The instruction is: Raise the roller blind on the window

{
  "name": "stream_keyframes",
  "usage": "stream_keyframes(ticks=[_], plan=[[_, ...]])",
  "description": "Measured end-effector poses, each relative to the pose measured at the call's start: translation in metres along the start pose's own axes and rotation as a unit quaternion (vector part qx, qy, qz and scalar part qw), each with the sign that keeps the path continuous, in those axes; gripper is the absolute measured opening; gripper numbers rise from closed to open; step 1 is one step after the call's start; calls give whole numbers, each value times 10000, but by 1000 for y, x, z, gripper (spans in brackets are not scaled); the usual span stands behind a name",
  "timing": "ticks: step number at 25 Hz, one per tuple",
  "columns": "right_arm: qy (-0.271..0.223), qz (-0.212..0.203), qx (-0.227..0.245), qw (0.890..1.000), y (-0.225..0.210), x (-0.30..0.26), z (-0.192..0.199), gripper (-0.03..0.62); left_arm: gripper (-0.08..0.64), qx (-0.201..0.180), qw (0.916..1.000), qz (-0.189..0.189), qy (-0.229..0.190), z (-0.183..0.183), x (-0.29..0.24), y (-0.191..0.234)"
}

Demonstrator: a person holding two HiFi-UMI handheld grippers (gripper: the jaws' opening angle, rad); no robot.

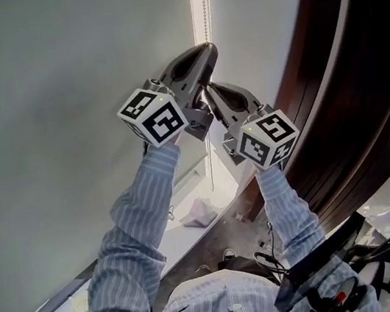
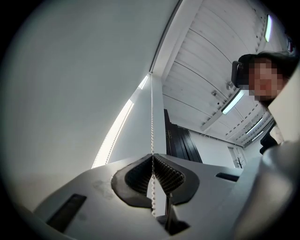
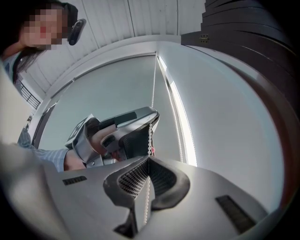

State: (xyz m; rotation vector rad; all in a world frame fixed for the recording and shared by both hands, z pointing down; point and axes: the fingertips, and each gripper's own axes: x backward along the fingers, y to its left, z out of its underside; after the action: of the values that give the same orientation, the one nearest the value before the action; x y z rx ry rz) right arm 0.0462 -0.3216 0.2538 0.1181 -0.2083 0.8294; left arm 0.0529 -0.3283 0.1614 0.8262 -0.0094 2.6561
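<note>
The grey roller blind (image 1: 58, 101) hangs down over the window, with a bright slit of daylight along its right edge. Its white bead chain (image 1: 206, 0) runs down beside that slit. My left gripper (image 1: 206, 51) is the upper one and is shut on the bead chain (image 2: 152, 117), which passes between its ribbed pads (image 2: 165, 174). Just below it, my right gripper (image 1: 210, 90) is shut on the same chain (image 3: 153, 93). In the right gripper view the left gripper (image 3: 152, 117) sits directly above the right gripper (image 3: 149, 158), with the chain taut between them.
A dark wooden panel (image 1: 347, 87) stands close on the right of the window. Below lies the white sill (image 1: 186, 231) with a crumpled cloth (image 1: 199, 213) on it. Black equipment (image 1: 334, 269) sits at the lower right by the person's body.
</note>
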Motion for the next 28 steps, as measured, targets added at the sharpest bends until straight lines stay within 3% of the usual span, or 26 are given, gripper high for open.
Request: stream_keyframes(ticks=[6,15,19,24,28], plan=[[421,84,-124,9990,6,9,52,5,12,95,9993,-262,245,44,30,9],[1428,383,-538,9875,29,59,201,5,12,829,9900,-812,796,178,122,18],[1592,460,-850,9825,39,84,248,5,12,1004,9846,-997,1026,224,153,13],[1606,297,-1300,9780,44,89,264,5,12,1360,9799,-1175,863,233,168,18],[1468,204,-962,9843,39,103,239,8,12,1698,9756,-1126,812,228,164,16]])
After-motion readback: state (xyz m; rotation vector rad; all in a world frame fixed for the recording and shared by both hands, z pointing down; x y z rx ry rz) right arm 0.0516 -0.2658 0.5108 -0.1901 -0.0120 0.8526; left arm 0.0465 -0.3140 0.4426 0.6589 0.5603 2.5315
